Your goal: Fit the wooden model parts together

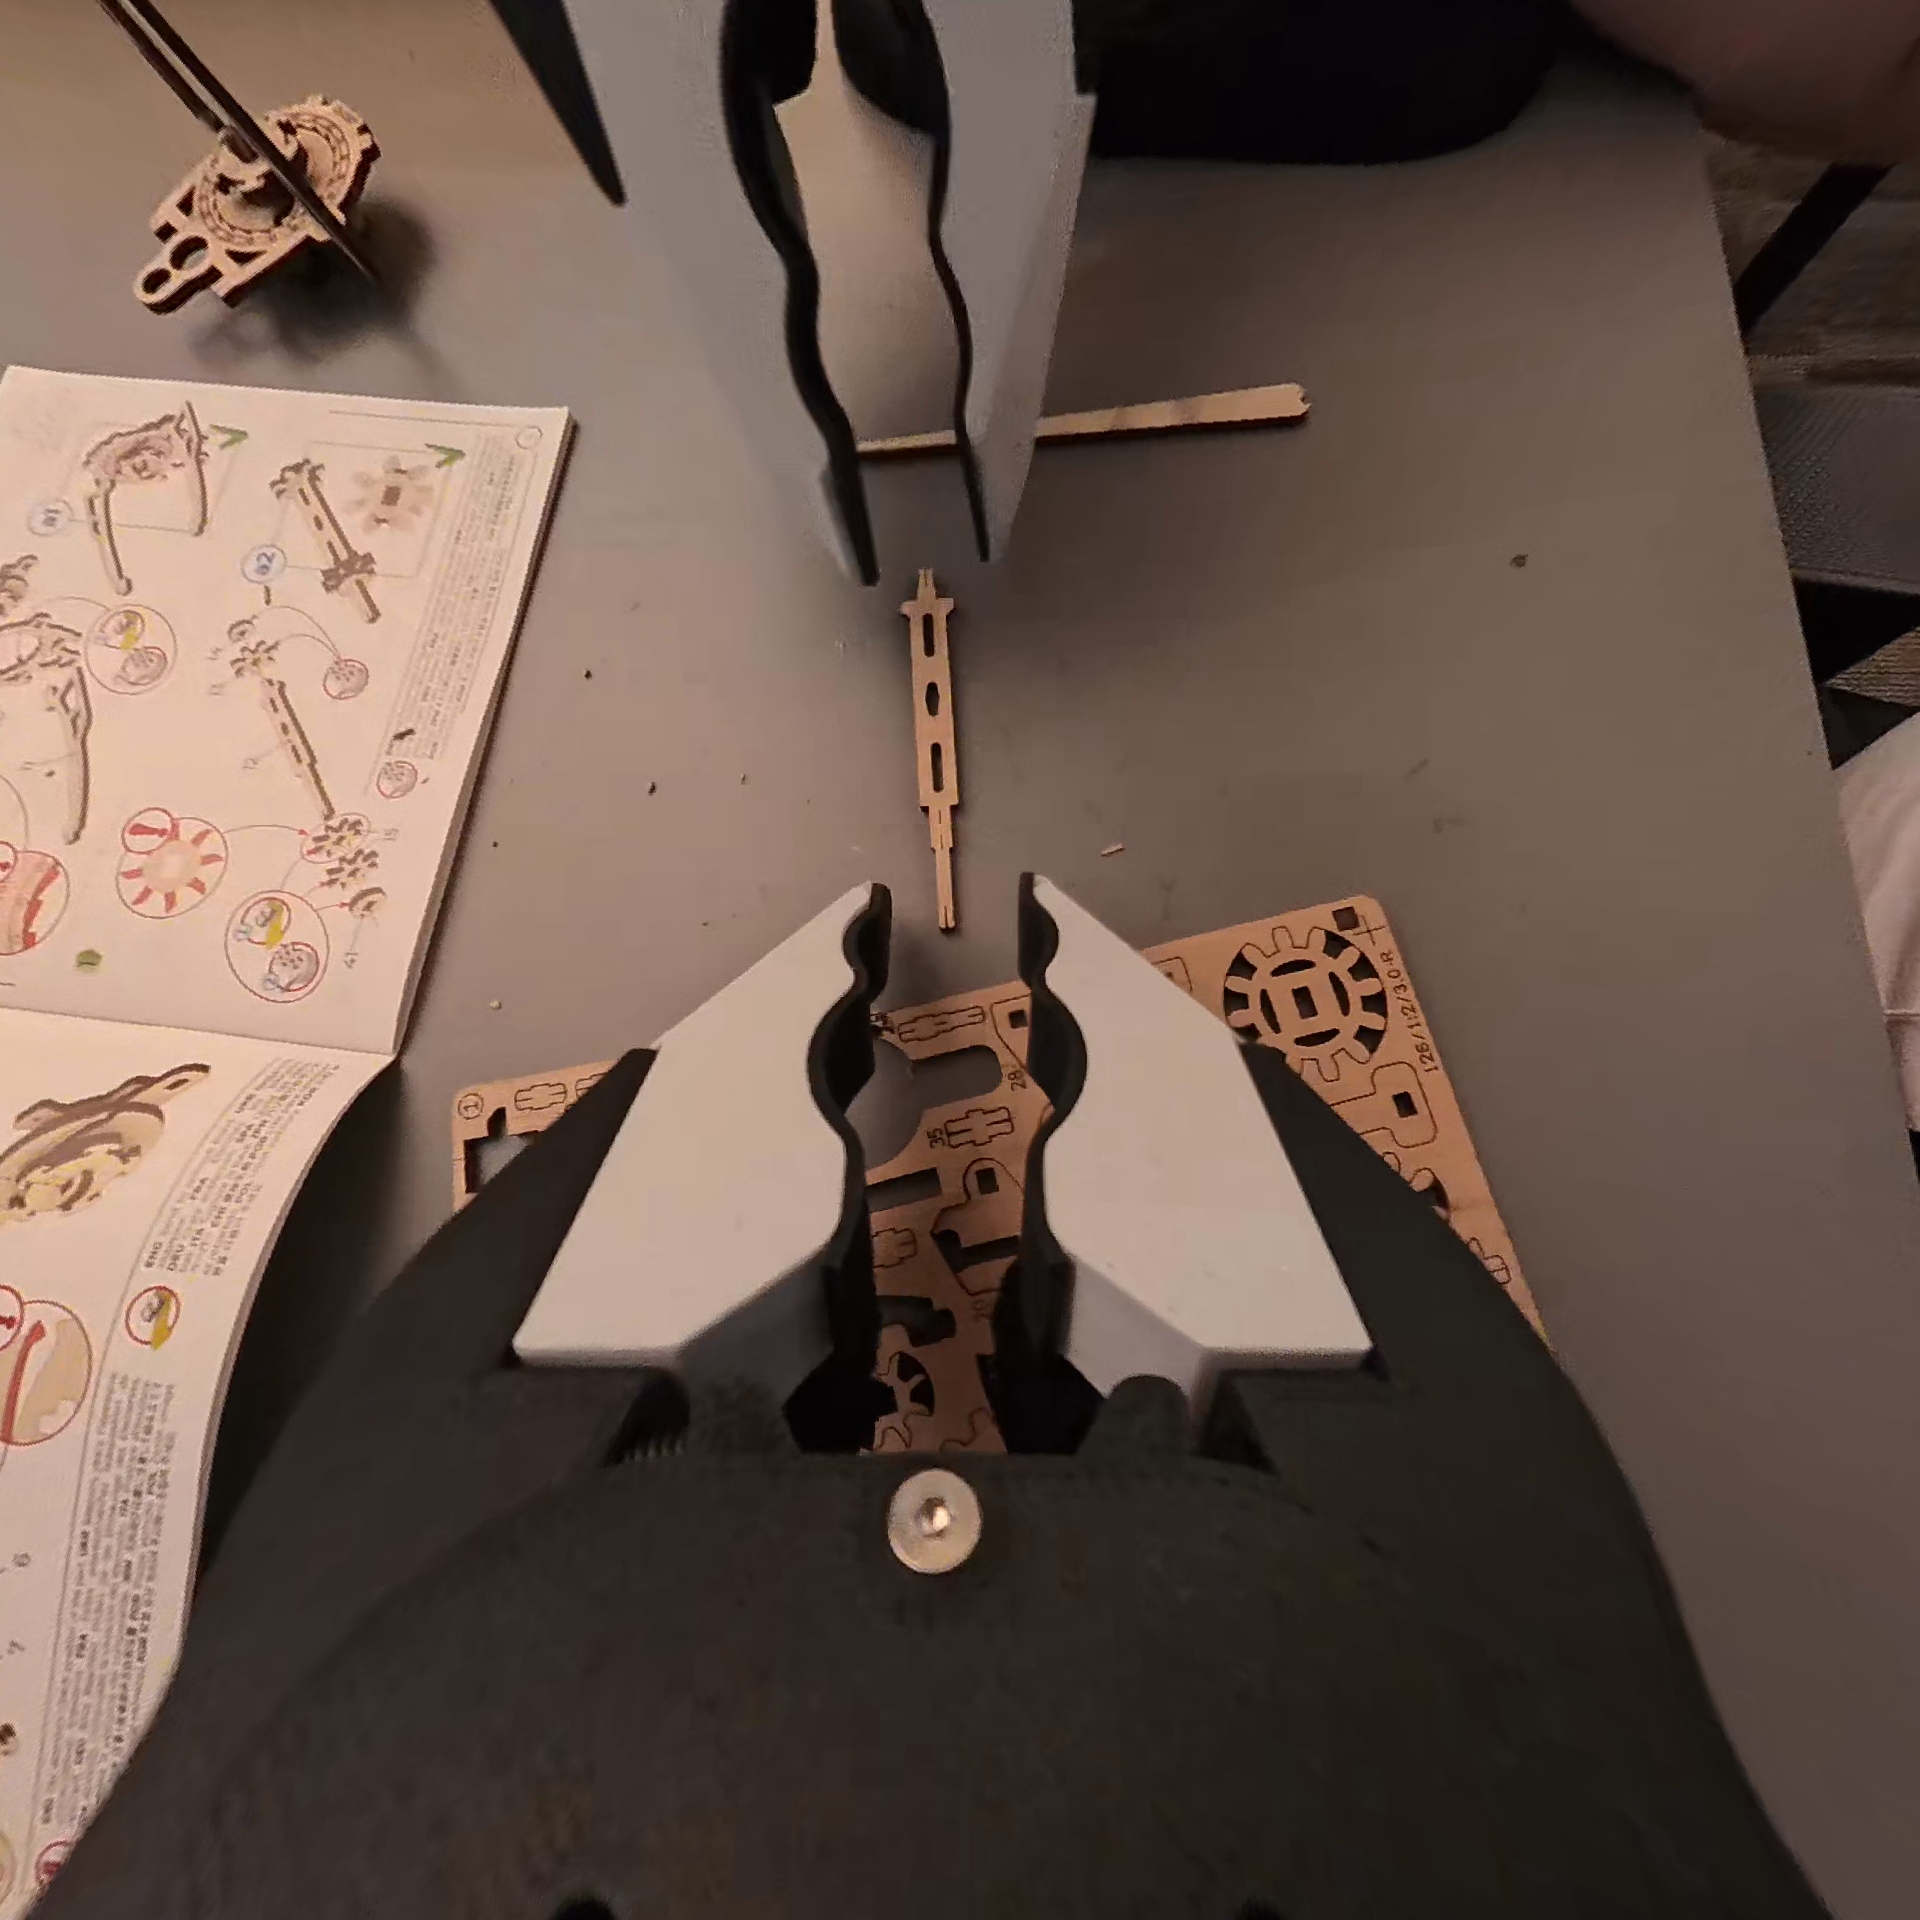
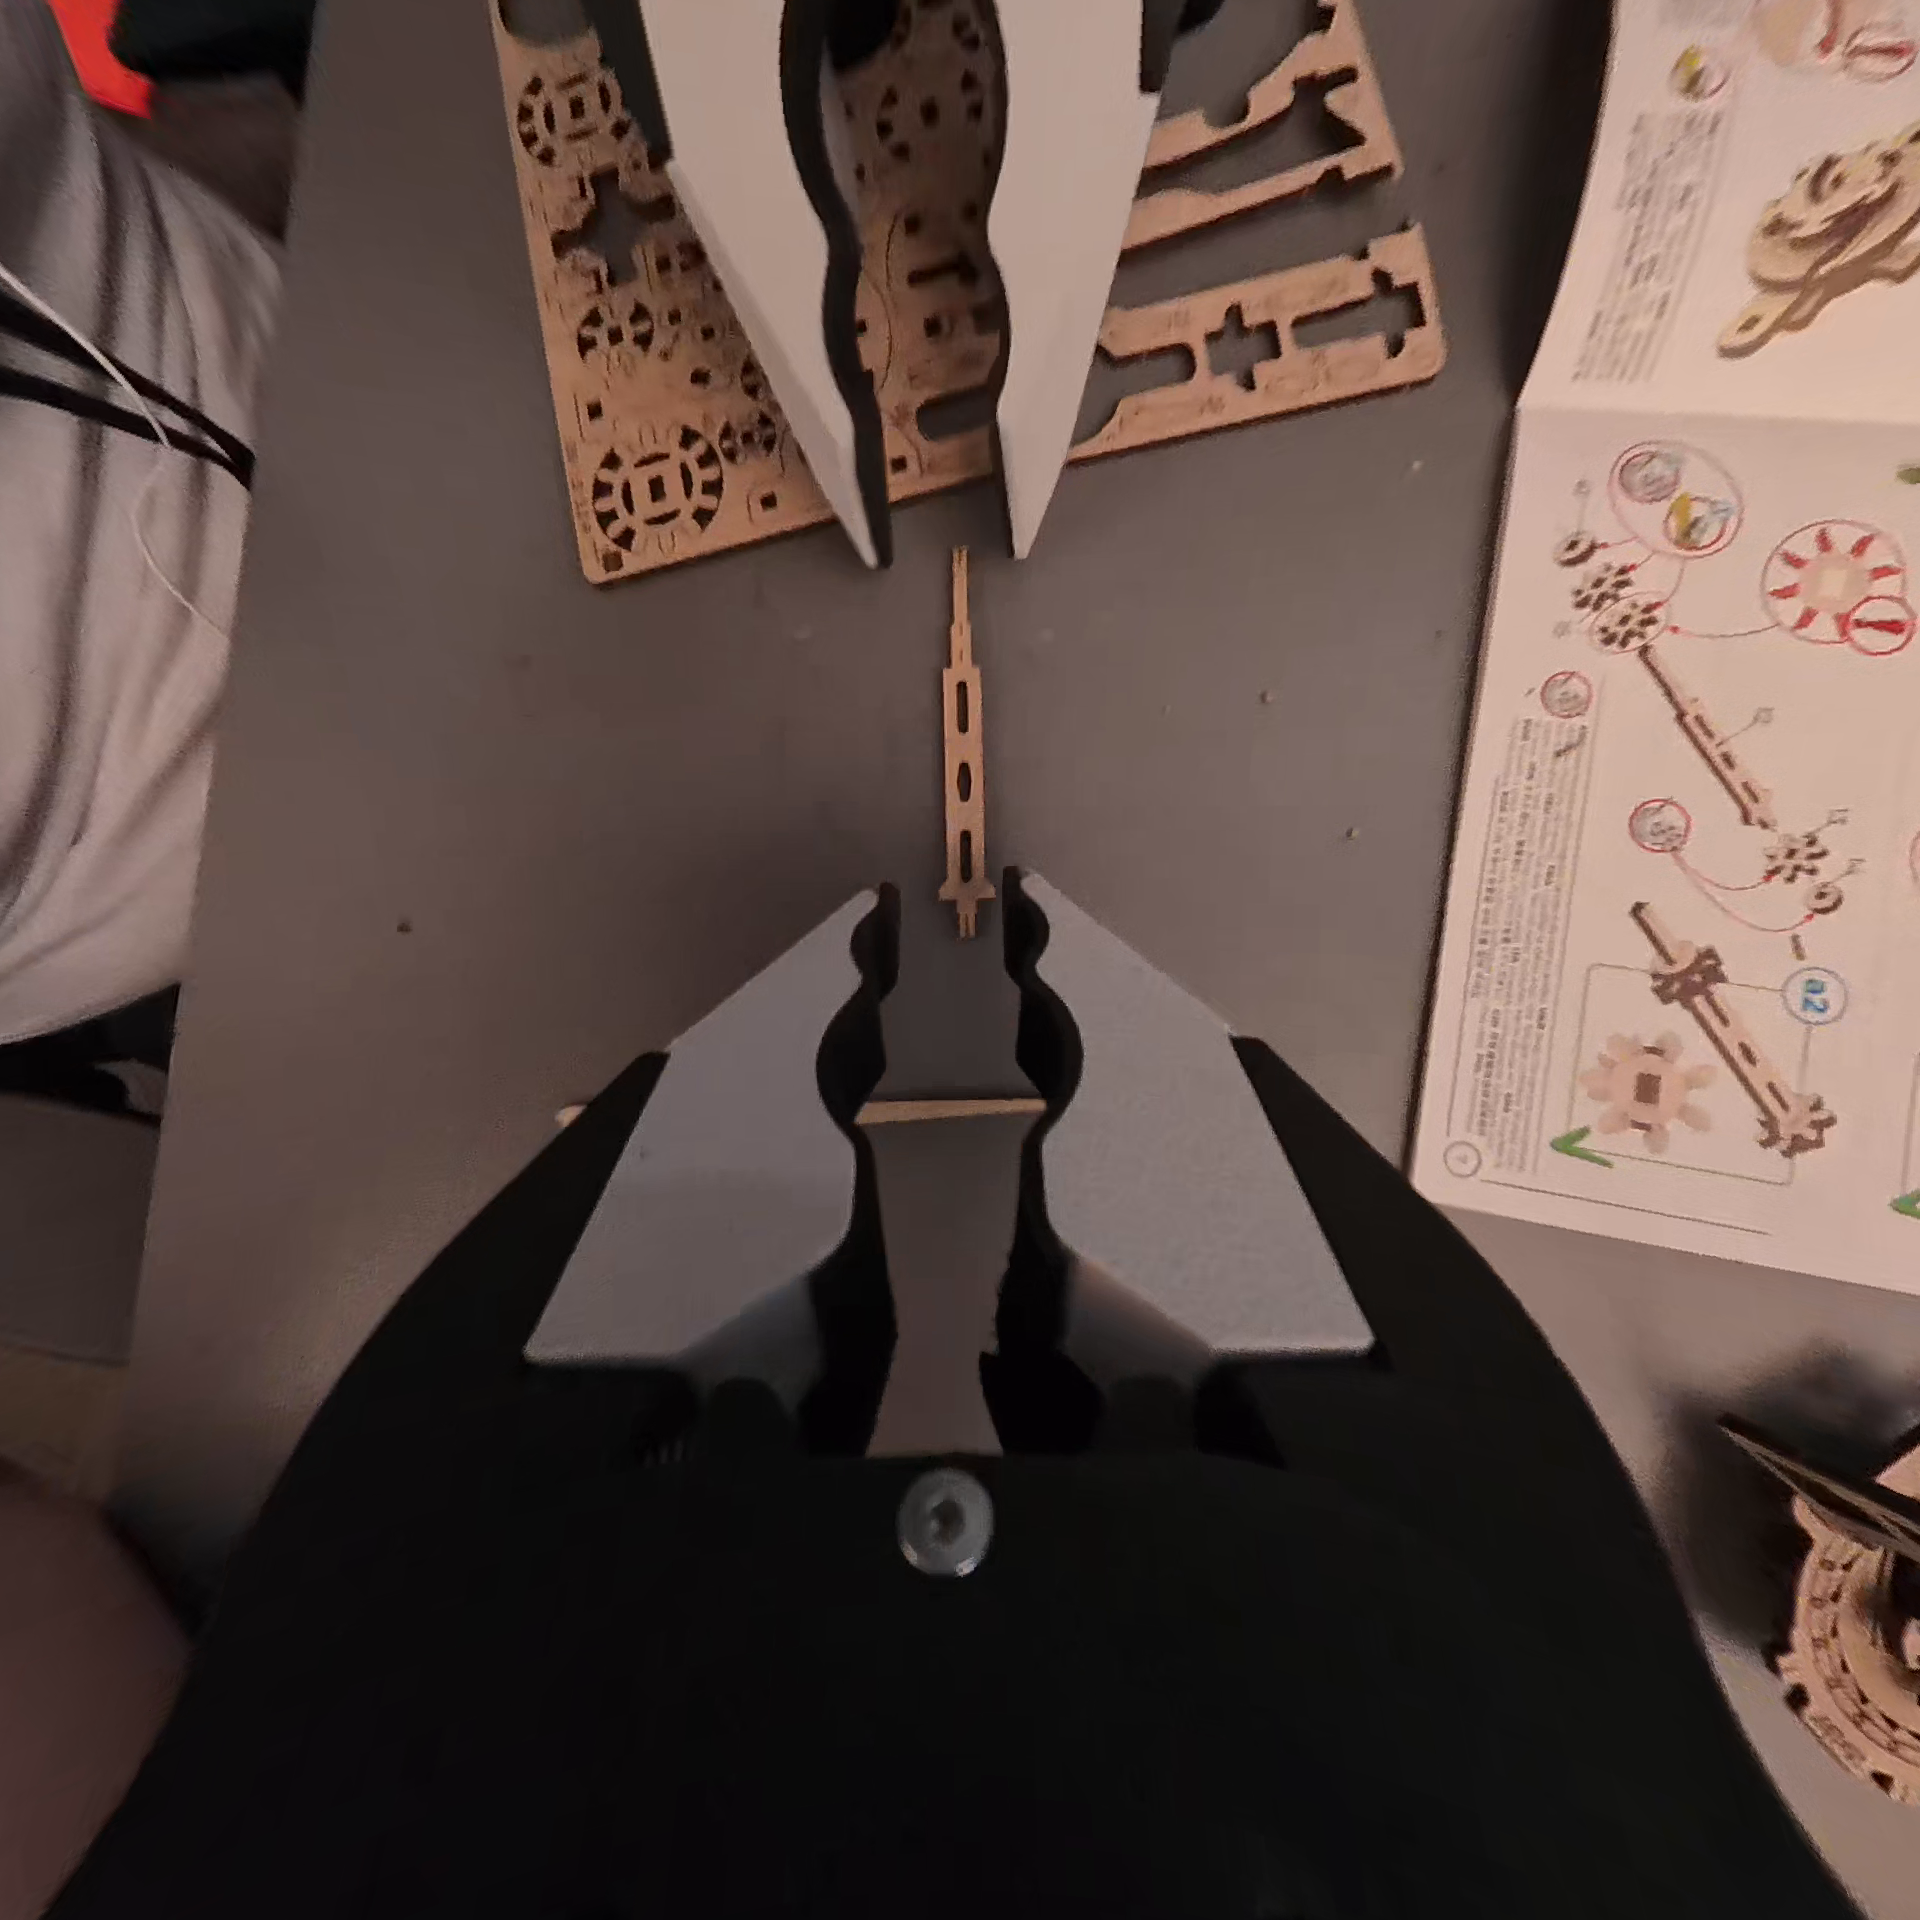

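Slotted wooden axle strip (image 1: 934, 748), loose on desk (image 1: 1351, 675), unfitted; left tongs (image 1: 948, 902) and right tongs (image 2: 948, 891) flanking its ends, both released, empty.

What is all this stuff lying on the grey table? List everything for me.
Slim slotted wooden axle strip: one, pale wood, flat on the table between both gripper tips.
Plain wooden stick: one, pale, under the right gripper.
Laser-cut plywood parts sheet: one, tan, beneath the left gripper.
Open instruction booklet: one, white.
Part-built wooden model: one, brown, far corner.
Grey table: one.
Left hand-held gripper: grey-black, open.
Right hand-held gripper: grey-black, open.
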### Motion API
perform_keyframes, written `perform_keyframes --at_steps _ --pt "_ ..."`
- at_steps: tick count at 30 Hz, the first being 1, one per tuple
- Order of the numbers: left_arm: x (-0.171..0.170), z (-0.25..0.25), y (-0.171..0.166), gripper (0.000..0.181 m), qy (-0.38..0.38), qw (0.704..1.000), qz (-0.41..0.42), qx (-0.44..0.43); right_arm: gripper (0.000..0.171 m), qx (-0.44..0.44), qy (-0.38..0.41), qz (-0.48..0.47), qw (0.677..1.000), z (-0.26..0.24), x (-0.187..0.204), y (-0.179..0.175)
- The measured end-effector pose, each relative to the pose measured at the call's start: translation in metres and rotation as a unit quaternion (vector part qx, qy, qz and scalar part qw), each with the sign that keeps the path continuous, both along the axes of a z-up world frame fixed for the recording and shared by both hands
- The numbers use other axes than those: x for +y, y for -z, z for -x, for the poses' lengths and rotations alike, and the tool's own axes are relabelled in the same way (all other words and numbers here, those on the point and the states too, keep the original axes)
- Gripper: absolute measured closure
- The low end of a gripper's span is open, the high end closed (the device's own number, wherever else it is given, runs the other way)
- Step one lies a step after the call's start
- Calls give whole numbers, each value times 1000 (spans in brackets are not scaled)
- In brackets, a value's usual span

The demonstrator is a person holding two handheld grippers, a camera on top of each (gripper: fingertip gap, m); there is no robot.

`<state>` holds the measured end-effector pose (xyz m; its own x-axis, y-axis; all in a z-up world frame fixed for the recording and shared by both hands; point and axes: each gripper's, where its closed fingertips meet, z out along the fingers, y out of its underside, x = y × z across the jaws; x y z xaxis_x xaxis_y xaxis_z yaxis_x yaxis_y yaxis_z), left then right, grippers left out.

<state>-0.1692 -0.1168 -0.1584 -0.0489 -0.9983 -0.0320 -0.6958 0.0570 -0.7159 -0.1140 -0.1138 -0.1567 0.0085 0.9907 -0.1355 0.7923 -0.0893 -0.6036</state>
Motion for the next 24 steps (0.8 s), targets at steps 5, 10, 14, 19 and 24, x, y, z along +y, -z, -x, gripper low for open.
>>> perform_keyframes --at_steps 5,10,14,19,24 --pt "0 0 6 164 -4 1000 2 13 158 -26 10 11 1000 -8 2 9" --pt "-1 0 6 168 -3 1000 -3 14 167 -27 14 -1 1000 -7 7 11" --pt "-1 0 6 169 -1 1000 -3 14 168 -21 16 -5 1000 -5 9 11" --pt "-1 0 6 169 -1 1000 -4 13 164 -26 38 -34 998 -10 22 10" --pt "-3 -1 6 170 2 1000 -4 14 164 -26 33 -30 999 -11 19 9"
